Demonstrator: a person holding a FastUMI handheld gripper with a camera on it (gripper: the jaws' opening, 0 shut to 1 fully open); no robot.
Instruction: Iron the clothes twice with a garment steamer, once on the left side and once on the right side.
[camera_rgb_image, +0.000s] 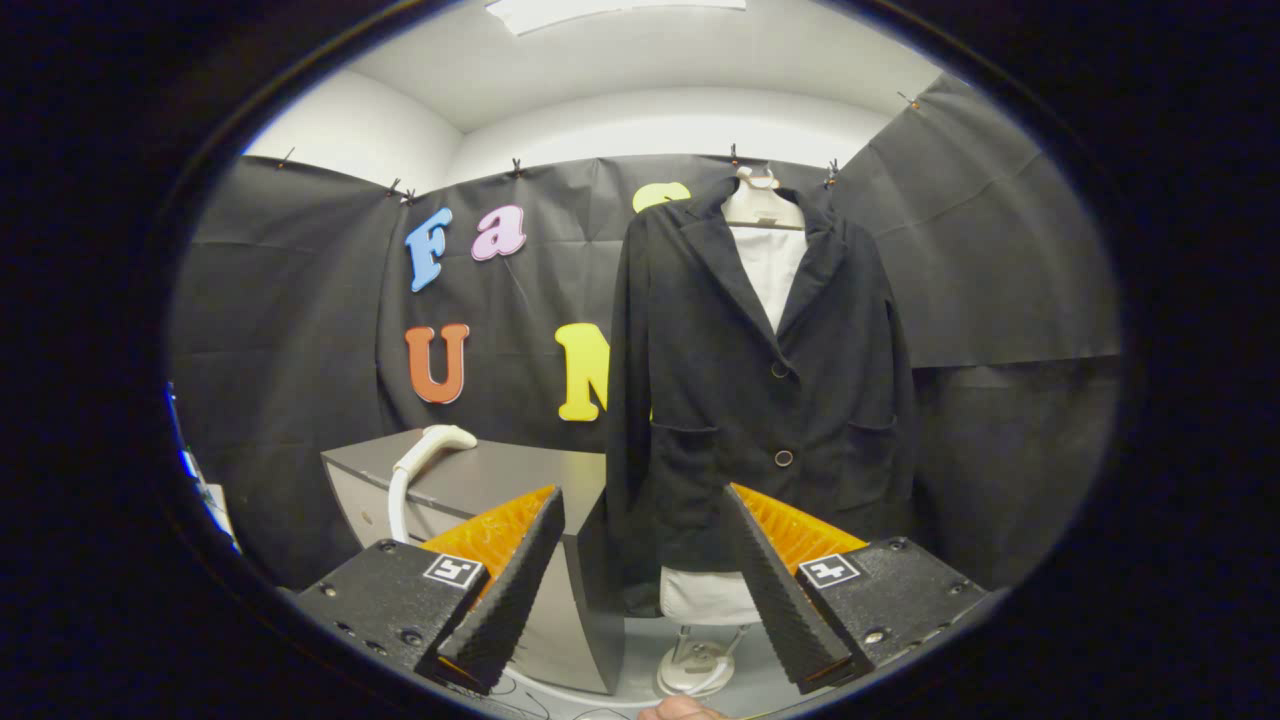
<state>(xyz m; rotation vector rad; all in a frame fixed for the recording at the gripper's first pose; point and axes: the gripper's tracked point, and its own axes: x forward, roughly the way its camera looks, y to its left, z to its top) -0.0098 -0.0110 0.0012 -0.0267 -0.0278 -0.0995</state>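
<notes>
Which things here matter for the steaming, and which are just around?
For the job:
- white steamer handle with hose, lying on the grey cabinet
- black buttoned jacket on its hanger
- gripper, jaws open, holding nothing

Just around:
- grey cabinet
- white stand base under the jacket

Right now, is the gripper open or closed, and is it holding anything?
Gripper: open, holding nothing; its fingers point toward the black blazer jacket on a white hanger.

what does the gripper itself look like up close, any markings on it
The gripper has two wedge-shaped fingers that taper toward their ends, with finely ribbed inner faces. Each sits on a dark, boxy block fixed with screws, and each block carries a small square black-and-white marker tag. The jaws stand wide apart, with nothing between them.
</notes>
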